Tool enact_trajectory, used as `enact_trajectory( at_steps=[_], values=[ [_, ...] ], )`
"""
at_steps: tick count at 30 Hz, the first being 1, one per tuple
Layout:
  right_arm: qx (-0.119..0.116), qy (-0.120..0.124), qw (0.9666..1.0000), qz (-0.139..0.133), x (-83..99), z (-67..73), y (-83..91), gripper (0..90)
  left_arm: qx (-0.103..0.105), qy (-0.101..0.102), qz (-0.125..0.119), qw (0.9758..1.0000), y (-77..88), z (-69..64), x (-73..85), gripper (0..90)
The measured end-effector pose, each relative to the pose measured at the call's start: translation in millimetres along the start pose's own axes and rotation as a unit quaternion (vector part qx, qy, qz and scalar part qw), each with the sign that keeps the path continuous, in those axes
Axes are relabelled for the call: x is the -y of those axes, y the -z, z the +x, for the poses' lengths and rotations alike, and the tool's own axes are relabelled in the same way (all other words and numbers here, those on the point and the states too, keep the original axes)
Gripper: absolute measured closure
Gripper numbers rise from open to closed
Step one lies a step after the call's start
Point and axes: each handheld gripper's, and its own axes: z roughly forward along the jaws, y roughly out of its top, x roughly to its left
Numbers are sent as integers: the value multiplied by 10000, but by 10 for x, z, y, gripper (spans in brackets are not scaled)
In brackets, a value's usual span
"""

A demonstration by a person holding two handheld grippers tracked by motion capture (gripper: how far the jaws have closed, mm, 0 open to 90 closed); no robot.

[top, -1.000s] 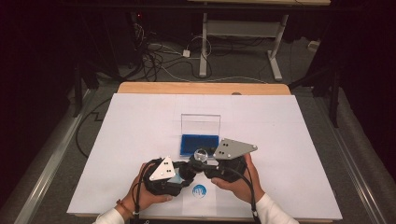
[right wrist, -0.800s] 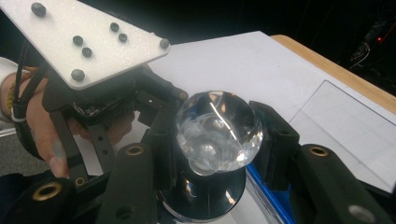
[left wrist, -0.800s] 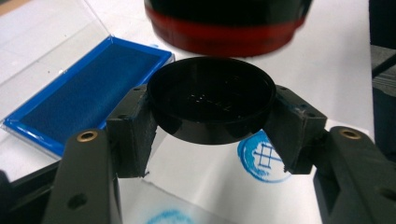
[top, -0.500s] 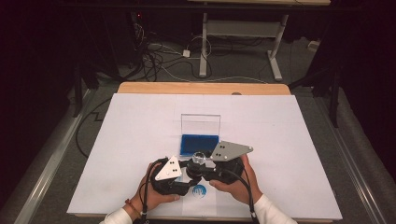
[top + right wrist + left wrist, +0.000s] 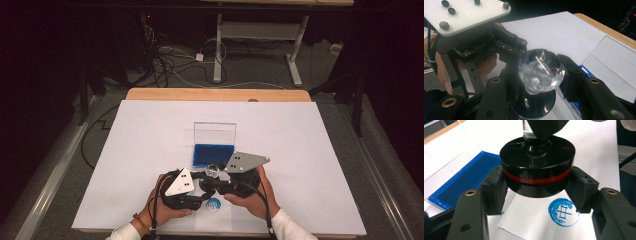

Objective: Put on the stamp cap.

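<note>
White sheeting covers the table [image 5: 310, 150], with a bare wooden edge at the far side and dark floor with loose cables beyond.

A round black stamp [image 5: 537, 165] with a red band around its base and a clear glass knob [image 5: 541, 68] on top is held near the front edge of the table, lifted clear of the paper. The base is clamped between the two blue-stained pads of the left gripper [image 5: 537, 187], one pad on each side of the disc. The knob is seated between the jaws of the right gripper [image 5: 541, 75], which close against it on both sides. In the high view the left gripper [image 5: 197, 187] and right gripper [image 5: 220, 177] are seen meeting nose to nose, each carried in a hand, with grey three-cornered plates on top.

Directly under the stamp lies a small slip of white paper [image 5: 529, 220] bearing a round blue imprint [image 5: 562, 212] with a character at its centre; the imprint is uneven at its rim.

Just beyond the grippers, a blue ink pad [image 5: 213, 154] is set in an open case, its clear lid [image 5: 215, 133] standing up behind it.
</note>
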Motion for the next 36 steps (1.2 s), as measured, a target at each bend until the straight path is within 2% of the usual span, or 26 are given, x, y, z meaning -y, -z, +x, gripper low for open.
enact_trajectory(
  at_steps=[8, 10, 11, 22, 23, 26, 30, 36],
  values=[
    [-51, -90, 9999, -49, 30, -19, 3, 569, -35, 10, -8, 10000, 22, 3, 3, 364],
    [-79, -114, 9999, -53, 42, -31, 6, 569, -45, -97, -63, 9999, 11, 7, -1, 364],
    [-95, -138, 9998, -64, 48, -37, 6, 569, -82, -20, 3, 10000, 21, -8, 3, 364],
    [-138, -225, 9996, -55, 91, -54, 13, 571, -200, -117, 63, 9997, 31, -47, -1, 365],
    [-140, -224, 9996, -51, 92, -55, 14, 572, -201, -198, 14, 9996, 24, -40, -4, 365],
    [-88, -225, 9997, -24, 105, -40, 8, 572, -214, -164, 125, 9996, 23, -54, 15, 365],
    [-50, -229, 9997, 23, 127, -30, -6, 572, -211, -115, 100, 9997, 27, -41, 23, 366],
    [-55, -281, 9996, 47, 156, -26, -16, 573, -221, -205, 235, 9993, 22, -45, 27, 366]
  ],
)
